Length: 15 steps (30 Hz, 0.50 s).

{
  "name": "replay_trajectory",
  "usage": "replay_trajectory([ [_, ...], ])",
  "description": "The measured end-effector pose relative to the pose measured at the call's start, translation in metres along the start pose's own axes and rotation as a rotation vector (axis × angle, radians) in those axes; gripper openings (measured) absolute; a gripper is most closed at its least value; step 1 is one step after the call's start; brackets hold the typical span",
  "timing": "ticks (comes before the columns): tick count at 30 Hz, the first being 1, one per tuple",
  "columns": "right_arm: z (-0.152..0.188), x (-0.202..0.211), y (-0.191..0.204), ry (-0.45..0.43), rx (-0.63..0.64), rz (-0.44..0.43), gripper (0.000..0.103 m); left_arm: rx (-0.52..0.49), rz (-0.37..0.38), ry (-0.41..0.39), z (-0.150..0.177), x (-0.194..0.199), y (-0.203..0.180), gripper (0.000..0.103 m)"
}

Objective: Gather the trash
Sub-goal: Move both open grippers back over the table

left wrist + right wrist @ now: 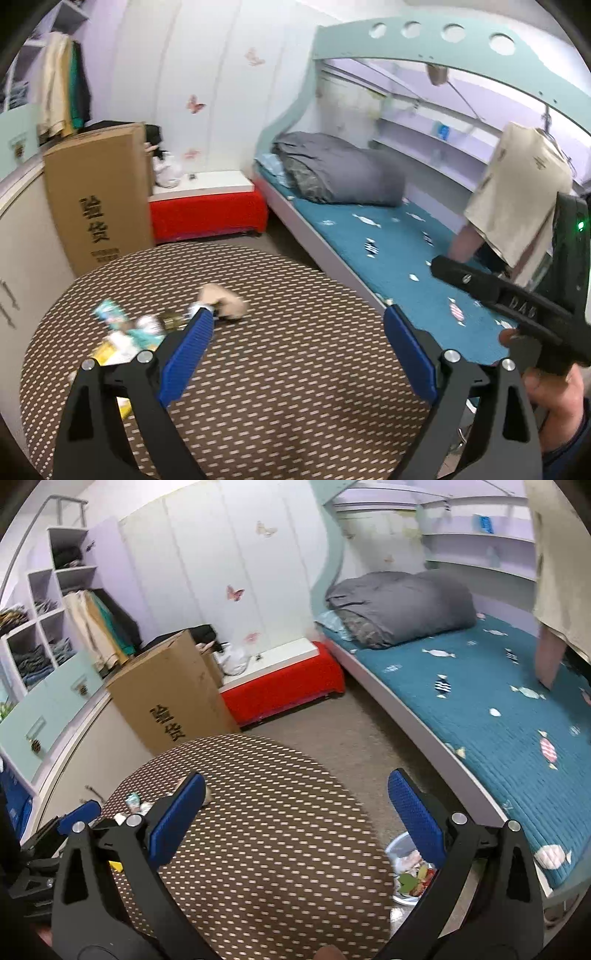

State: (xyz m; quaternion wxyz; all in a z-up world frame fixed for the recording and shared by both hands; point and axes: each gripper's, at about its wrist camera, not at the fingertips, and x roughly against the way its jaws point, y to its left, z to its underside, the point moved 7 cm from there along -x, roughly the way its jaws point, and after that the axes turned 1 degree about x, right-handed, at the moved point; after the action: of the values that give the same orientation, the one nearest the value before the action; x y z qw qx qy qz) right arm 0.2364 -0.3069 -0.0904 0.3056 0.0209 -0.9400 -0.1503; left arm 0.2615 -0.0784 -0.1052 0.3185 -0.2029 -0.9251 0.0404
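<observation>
Both your tools are spread wide and hold nothing: the left tool (297, 321) hovers over the round table (295, 369) with its left finger just in front of the trash (147, 332), and the right tool (297, 794) hangs over the table's right edge. The wrappers and crumpled paper lie blurred at the table's left side. Beside the table stand a box (98, 192), a bed (388, 240) and, on the floor, a bin (410, 867) with scraps.

Brown table (295, 369) (cream dashes); blue fingers (184, 354); red bench (207, 216).
</observation>
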Motion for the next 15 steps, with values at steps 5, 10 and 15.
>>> replay_trajectory([
  [5, 0.005, -0.016, 0.029, 0.034, 0.034, -0.022, 0.097, 0.038, -0.059, 0.001, 0.014, 0.013, 0.053, 0.091],
  [10, 0.016, -0.041, 0.053, 0.093, 0.063, -0.044, 0.097, 0.059, -0.136, 0.015, 0.028, 0.018, 0.104, 0.091],
  [15, 0.035, -0.073, 0.083, 0.167, 0.104, -0.074, 0.097, 0.07, -0.194, 0.061, 0.046, 0.013, 0.151, 0.091],
])
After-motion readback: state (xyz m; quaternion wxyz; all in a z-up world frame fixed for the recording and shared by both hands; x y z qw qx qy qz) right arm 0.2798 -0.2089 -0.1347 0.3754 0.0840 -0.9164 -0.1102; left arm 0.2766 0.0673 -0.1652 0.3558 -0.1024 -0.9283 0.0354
